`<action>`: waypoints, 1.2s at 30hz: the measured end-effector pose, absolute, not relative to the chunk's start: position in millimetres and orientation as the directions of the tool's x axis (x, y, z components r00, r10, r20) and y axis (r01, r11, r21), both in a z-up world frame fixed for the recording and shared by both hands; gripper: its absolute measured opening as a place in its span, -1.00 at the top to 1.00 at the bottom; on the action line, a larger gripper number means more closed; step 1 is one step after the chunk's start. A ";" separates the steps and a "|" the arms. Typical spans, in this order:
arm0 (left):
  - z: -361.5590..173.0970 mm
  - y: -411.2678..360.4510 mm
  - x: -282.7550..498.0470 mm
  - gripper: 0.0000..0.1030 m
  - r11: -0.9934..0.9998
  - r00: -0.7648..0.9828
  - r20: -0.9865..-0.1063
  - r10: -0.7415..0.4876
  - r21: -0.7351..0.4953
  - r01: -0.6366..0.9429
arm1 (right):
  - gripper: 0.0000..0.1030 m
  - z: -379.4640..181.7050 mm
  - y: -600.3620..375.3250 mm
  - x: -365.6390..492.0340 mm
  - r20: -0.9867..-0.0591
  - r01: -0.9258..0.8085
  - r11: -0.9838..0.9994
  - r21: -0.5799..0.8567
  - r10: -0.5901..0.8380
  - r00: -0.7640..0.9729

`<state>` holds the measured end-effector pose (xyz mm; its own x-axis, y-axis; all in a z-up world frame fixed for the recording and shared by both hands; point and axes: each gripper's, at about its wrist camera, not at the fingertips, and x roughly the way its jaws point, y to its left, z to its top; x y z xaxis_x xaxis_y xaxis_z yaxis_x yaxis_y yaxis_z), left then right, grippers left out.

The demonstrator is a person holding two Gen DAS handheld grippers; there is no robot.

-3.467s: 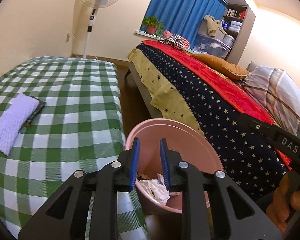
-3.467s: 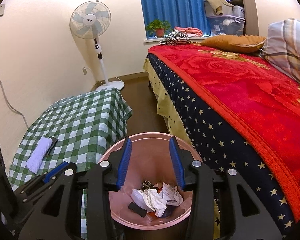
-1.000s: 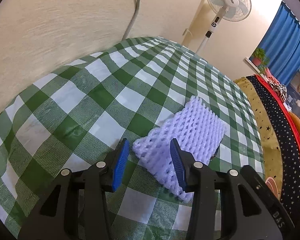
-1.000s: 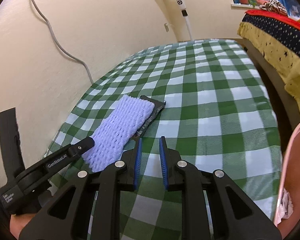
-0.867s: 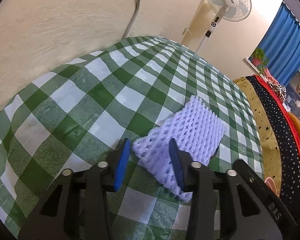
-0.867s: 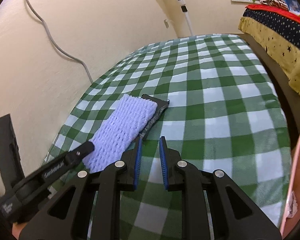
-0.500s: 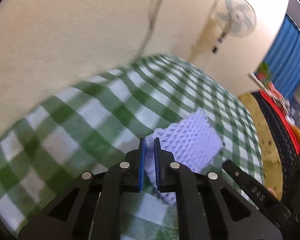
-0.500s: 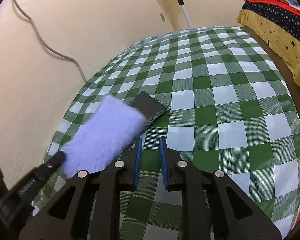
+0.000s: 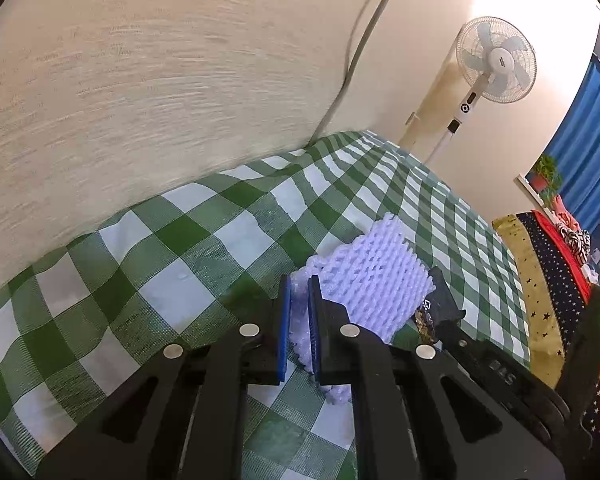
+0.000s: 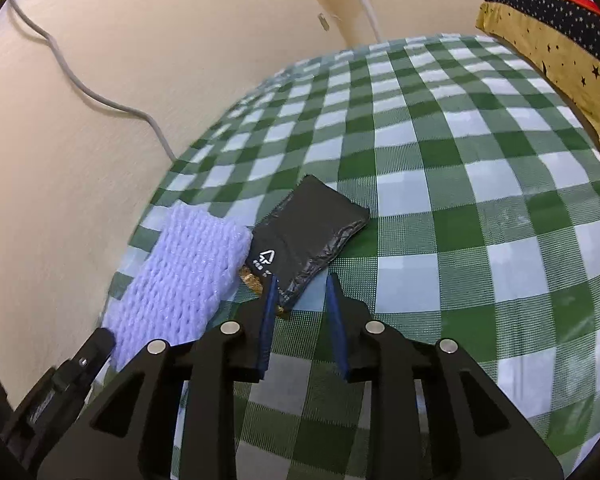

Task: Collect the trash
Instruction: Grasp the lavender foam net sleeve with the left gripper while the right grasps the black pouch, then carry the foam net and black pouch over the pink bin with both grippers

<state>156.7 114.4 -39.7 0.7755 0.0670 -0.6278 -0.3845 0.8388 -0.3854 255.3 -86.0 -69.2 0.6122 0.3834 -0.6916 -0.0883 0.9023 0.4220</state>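
The table [image 10: 440, 184], spread with a green-and-white checked cloth, fills both wrist views. A cream wall runs along its left side, a grey cable [image 10: 84, 88] trailing down it. The cloth to the right of the trash lies bare, so there is plenty of room on that side and little on the wall side.

Two pieces of trash sit near the table's left edge. The lilac foam net sleeve [image 10: 188, 272] lies closest to the wall, its long axis running away from the cameras. The left tool [image 9: 298, 320] is clamped on the sleeve's near end, the foam squeezed thin between the blue pads.

Touching the sleeve on its right is a flat black foil wrapper [image 10: 304, 232], its long axis slanting up and to the right. The right tool [image 10: 302, 320] is the nearer one to it: the wrapper's near corner lies just ahead of the left blue pad, off-centre. Its jaws are opening, with only cloth between them. A small shift left and forward would likely bring the wrapper's edge inside the gap.
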 end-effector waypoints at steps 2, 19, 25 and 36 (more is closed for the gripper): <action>-38.6 111.9 156.5 0.84 0.845 0.778 -0.625 0.065 -0.380 -0.375 | 0.61 -69.3 -84.1 257.9 -0.695 -0.075 0.904 0.420 0.374 0.614; -26.4 99.8 147.2 0.84 0.873 0.803 -0.594 0.039 -0.371 -0.316 | 1.00 -25.1 -117.0 213.0 -0.653 -0.064 0.958 0.278 0.237 0.719; -15.6 88.6 133.4 0.84 0.896 0.820 -0.572 0.026 -0.351 -0.274 | 1.00 -9.8 -134.4 190.2 -0.651 -0.069 0.968 0.240 0.213 0.729; 4.9 65.0 107.2 0.84 0.934 0.842 -0.539 -0.012 -0.306 -0.183 | 1.00 31.4 -165.9 136.6 -0.618 -0.063 0.975 0.214 0.186 0.764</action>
<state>107.2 65.0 4.9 0.8423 -0.0120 -0.5388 -0.1826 0.9342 -0.3064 136.6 -165.9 31.4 0.7636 0.1856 -0.6185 -0.0633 0.9747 0.2144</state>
